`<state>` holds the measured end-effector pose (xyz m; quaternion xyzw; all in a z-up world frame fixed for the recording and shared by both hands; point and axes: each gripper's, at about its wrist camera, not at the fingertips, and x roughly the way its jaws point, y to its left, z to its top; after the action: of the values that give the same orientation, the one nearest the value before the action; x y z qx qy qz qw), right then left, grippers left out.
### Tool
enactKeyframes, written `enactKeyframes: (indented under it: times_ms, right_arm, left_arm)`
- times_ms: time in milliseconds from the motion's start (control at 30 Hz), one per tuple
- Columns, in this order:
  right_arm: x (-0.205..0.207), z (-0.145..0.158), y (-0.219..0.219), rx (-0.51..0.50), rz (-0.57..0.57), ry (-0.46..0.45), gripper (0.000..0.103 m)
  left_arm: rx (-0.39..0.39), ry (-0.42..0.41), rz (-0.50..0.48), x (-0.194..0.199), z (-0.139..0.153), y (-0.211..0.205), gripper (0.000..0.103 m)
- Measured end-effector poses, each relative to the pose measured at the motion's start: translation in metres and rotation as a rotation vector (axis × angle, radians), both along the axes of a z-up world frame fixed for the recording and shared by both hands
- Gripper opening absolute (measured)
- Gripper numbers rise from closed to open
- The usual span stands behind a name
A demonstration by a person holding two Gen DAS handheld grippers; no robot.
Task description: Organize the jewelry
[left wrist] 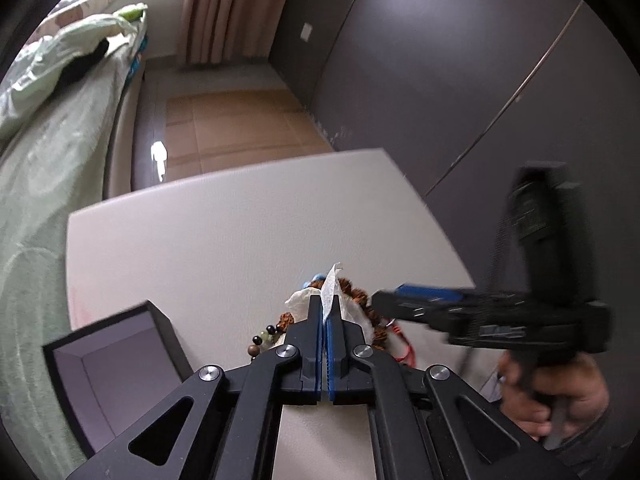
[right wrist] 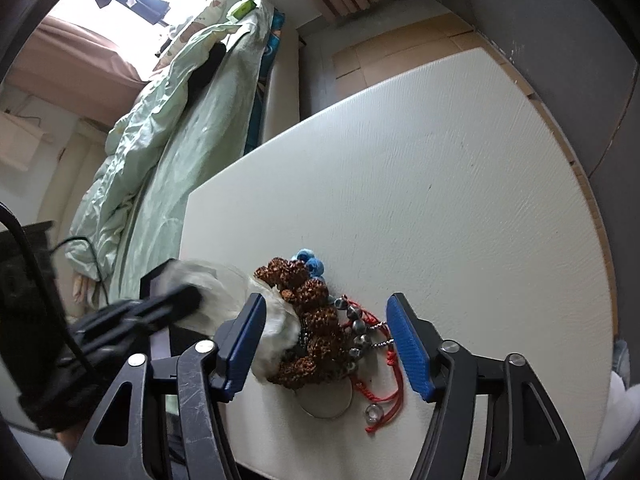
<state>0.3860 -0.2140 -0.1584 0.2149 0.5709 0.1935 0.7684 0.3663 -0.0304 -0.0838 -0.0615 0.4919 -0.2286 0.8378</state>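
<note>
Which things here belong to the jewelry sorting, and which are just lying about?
Job:
- brown bead bracelet
- red cord bracelet
- blue beads
- small-bead bracelet
- white tissue, pinched in the left gripper
- open dark box
- right gripper, open over the pile

Lying about:
- green bedding
- curtain
</note>
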Motion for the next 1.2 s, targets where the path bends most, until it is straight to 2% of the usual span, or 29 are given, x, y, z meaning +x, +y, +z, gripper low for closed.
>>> enactKeyframes:
  times_ms: [33, 167, 433, 500, 533, 967, 1200]
  right_arm:
    - [0.001, -0.002, 0.002, -0.003, 0.003, 0.005, 0.05]
    - [0.001, -0.008, 0.008, -0.014, 0.027, 0.017, 0.038]
    - [-0.001, -0.015, 0.02, -0.086, 0.048, 0.041, 0.038]
    - [-0.002, -0.014, 0.023, -0.099, 0.049, 0.046, 0.022]
    - [-0.004, -0.011, 0.025, -0.091, 0.056, 0.041, 0.02]
    - [-0.031, 0.041, 0.042, 0.009, 0.12, -0.134, 0.02]
    - [-0.039, 0.068, 0.055, 0.039, 0.143, -0.232, 0.02]
  left_arm:
    - [-0.008, -0.009, 0.0, -0.001, 0.004, 0.001, 0.0]
    - [-0.015, -0.049, 0.005, -0.01, 0.018, 0.005, 0.0]
    - [-0.036, -0.097, 0.056, -0.024, 0.039, 0.029, 0.0]
    - [-0.042, -0.101, 0.072, -0.027, 0.041, 0.034, 0.0]
    - [-0.042, -0.104, 0.081, -0.029, 0.042, 0.037, 0.0]
    - [-0.043, -0.128, 0.237, -0.056, 0.045, 0.094, 0.0]
    - [-0.044, -0.087, 0.289, -0.058, 0.03, 0.112, 0.001]
